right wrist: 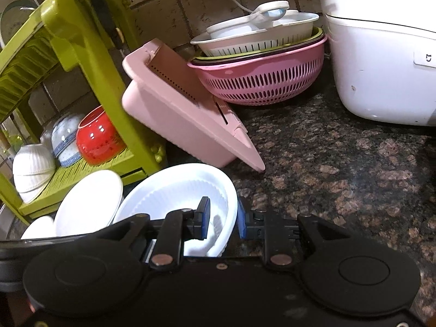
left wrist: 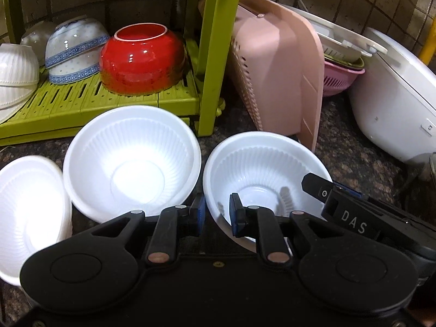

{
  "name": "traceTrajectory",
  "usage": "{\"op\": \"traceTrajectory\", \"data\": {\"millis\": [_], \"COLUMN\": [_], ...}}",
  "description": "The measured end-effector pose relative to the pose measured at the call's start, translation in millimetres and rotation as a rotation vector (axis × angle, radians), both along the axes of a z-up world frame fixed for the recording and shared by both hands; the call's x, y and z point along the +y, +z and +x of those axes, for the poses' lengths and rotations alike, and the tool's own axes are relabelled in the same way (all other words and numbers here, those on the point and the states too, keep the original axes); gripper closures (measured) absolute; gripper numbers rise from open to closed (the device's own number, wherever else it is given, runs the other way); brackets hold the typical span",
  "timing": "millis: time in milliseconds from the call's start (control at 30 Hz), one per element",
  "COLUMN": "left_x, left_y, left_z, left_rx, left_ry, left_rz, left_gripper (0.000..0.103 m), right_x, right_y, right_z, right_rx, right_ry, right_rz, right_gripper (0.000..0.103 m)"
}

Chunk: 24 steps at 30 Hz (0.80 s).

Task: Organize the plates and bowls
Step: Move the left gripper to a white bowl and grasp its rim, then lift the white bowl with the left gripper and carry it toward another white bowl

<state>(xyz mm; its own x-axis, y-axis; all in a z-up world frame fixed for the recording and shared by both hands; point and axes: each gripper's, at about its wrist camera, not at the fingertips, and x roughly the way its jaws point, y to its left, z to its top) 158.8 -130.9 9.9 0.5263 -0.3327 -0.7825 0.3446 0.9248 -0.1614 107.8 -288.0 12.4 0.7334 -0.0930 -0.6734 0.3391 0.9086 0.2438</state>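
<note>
Three white ribbed bowls stand on the granite counter in front of a green dish rack (left wrist: 215, 54). My left gripper (left wrist: 217, 214) straddles the near-left rim of the right-hand bowl (left wrist: 261, 163), one pad outside and one inside, shut on that rim. My right gripper (right wrist: 222, 216) is shut on the opposite rim of the same bowl (right wrist: 174, 190); its inner finger (left wrist: 313, 184) shows in the left wrist view. The middle bowl (left wrist: 130, 158) and the left bowl (left wrist: 30, 207) stand free. On the rack's lower shelf a red bowl (left wrist: 141, 60), a blue-patterned bowl (left wrist: 73, 51) and a white ribbed bowl (left wrist: 16, 73) lie upside down.
A pink drain tray (left wrist: 272, 68) leans against the rack's right post. Behind it a pink colander (right wrist: 261, 79) holds stacked strainers. A white rice cooker (right wrist: 381, 54) stands at the right. Bare granite counter (right wrist: 340, 177) stretches between the bowl and the cooker.
</note>
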Motion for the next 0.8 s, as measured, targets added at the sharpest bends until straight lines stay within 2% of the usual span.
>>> {"op": "traceTrajectory", "data": {"millis": [267,633,800], "left_x": [20,75,103], "left_y": [2,7,6], "left_z": [-27,-61,-73], "left_rx": [0.007,0.021,0.030], "left_ry": [-0.019,0.033,0.063], "left_rz": [0.040,0.089,0.086], "left_gripper": [0.079,0.079,0.079], "right_x": [25,72,101], "right_y": [5,11,14], "right_z": [-31,-63,-72], "right_rx": [0.038,0.060,0.058], "right_ry": [0.073,0.196,0.273], "right_rz": [-0.026,0.072,0.052], "right_gripper": [0.079,0.079,0.079]}}
